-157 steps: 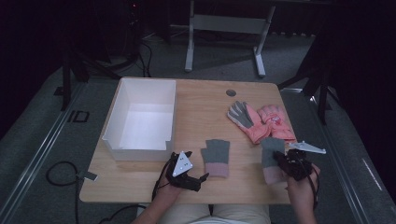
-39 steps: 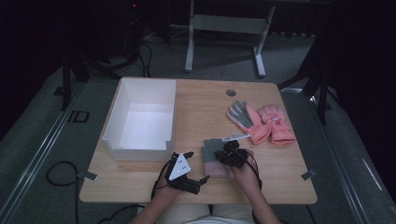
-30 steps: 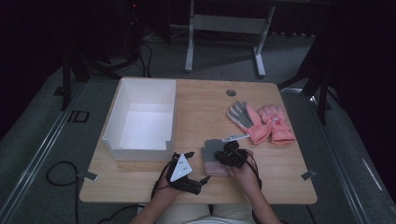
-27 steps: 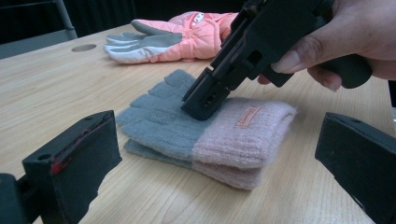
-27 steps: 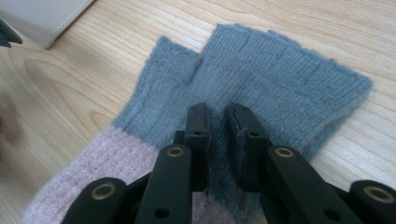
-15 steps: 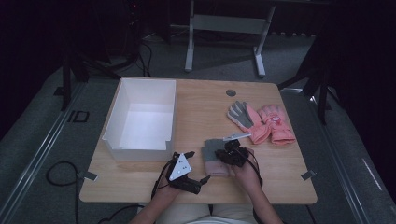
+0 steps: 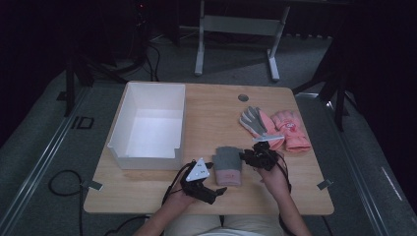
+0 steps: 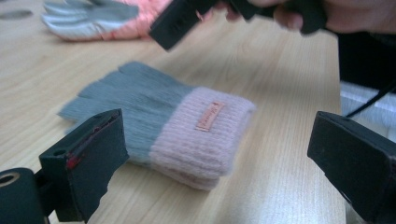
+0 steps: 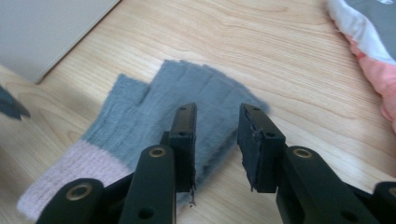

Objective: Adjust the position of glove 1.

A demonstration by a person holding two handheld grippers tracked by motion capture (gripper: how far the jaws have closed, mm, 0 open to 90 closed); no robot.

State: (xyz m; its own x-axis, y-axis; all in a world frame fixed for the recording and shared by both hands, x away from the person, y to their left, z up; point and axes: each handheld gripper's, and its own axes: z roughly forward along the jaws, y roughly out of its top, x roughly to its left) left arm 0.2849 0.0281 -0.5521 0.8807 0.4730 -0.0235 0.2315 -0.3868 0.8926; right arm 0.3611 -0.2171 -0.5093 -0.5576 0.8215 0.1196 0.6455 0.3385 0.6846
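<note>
The right gripper point(image 7: 259, 156) is held low at the mitten's point(image 7: 228, 165) three o'clock edge; the left gripper point(image 7: 202, 183) lies at its eight o'clock. The grey mitten with a pink cuff lies flat on the desk point(image 7: 216, 105). The right jaws, just opened, stand narrow and empty; the left jaws gape wide, empty.

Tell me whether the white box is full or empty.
Empty. In the high view the white box shows only its bare white floor and walls; the gloves lie outside it on the table.
</note>
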